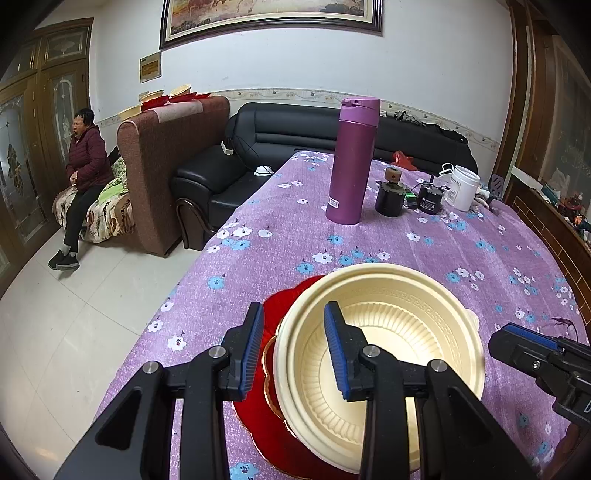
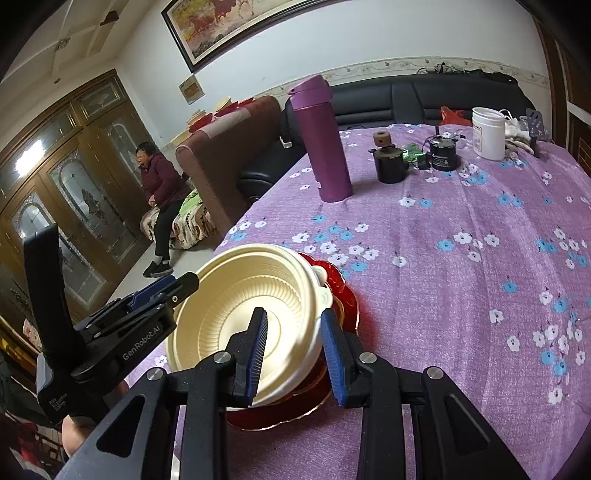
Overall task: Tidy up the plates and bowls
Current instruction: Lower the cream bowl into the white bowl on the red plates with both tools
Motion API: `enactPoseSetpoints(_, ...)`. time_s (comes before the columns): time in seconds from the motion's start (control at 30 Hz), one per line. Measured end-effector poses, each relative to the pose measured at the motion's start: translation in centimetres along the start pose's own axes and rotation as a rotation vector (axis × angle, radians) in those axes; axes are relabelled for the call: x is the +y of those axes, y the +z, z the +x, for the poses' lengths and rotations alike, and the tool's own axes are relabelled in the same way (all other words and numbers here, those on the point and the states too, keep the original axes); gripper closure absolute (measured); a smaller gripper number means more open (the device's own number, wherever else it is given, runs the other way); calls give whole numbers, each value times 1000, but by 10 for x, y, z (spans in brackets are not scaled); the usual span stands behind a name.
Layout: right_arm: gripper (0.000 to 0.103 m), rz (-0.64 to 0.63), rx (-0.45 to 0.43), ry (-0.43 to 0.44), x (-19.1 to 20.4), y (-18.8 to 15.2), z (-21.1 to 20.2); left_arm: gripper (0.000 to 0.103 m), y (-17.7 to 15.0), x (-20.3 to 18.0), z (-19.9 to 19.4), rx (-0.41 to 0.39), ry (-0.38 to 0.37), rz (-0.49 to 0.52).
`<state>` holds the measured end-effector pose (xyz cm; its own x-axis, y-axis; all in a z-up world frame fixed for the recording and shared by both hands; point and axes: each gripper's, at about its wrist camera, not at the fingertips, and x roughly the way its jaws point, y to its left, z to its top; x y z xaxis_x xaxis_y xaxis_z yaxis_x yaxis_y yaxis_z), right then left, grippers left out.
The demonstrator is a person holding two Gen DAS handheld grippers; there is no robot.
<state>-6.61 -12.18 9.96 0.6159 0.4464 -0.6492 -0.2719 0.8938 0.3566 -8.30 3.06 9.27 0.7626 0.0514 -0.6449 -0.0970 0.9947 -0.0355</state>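
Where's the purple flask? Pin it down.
In both views the purple flask stands upright on the flowered tablecloth, beyond the cream bowls, with a small dark jar just to its right and the black sofa behind.

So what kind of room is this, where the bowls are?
Most likely a living room in someone's home. There is a black leather sofa behind the table with the purple flowered cloth, a big framed painting on the wall, and a person sitting off to the side.
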Motion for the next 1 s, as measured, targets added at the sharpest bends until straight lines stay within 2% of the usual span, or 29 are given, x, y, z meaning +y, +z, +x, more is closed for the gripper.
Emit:
enactPoseSetpoints(0.3, 70, 36, -9, 5, -14, -5, -7, 64, -1, -5, -10, -22, -6, -2)
enactPoseSetpoints(0.47, 70, 70, -12, -2, -29, -9, -11, 63, -3, 13, -20, -18, -52, -50)
enactPoseSetpoints(0.6, 70, 99, 1, -4, -42, -14, -8, 55, -6, 36, -19, 10, -70, -104)
enactPoseSetpoints(0.77, 70, 121, 27, -3, -52, -20, -1, 54, -17, 56, -11, 51, -38, -125)
enactPoseSetpoints(1.0, 70, 123, 55, 7, -54, -25, 9, 54, -36, 73, 8, 146, -121, -169)
